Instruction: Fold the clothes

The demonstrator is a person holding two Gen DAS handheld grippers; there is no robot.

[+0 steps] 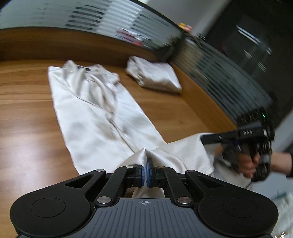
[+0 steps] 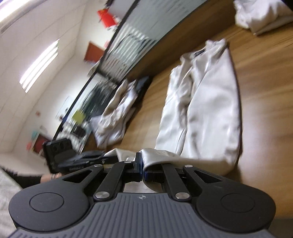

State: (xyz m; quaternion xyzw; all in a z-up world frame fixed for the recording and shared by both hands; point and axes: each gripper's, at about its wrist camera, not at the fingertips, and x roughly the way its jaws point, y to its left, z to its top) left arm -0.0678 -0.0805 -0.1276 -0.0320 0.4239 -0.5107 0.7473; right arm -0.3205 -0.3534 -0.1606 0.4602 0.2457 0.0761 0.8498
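A long white garment lies stretched across the wooden table, its collar end far from me. My left gripper is shut on the near hem, which rises into a peak between the blue pads. In the same view, at the right, a hand holds my right gripper on the hem's other corner. The right wrist view shows the right gripper shut on a fold of the white garment, which drapes over its right finger. My left gripper is at the left there, touching the hem.
A folded white pile sits at the table's far side, also seen as the folded pile at top right. A crumpled white garment lies by the glass partition. A wooden rim borders the table.
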